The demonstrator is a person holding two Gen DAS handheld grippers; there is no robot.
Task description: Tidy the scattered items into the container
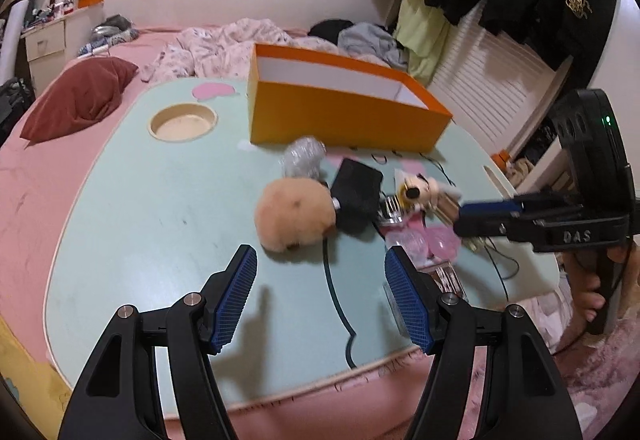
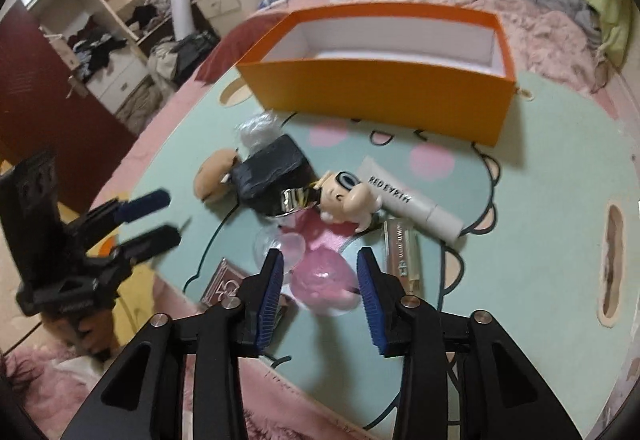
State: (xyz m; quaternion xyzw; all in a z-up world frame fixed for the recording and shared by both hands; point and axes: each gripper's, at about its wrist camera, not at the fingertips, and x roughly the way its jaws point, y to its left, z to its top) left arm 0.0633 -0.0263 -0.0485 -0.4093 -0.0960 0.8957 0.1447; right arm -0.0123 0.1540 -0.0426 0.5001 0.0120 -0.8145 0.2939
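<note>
My jaws stand wide on both grippers, right gripper [image 2: 320,294] low-centre over the pink plastic piece [image 2: 322,280], likely light and slippery, best pinched across its middle.

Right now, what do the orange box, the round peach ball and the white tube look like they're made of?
Orange box: probably stiff cardboard; matte orange outside, white inside, thin straight walls.
Peach ball: looks like plush or faux fur; fuzzy, soft outline.
White tube: likely plastic; smooth, slightly glossy, with printed lettering.
</note>
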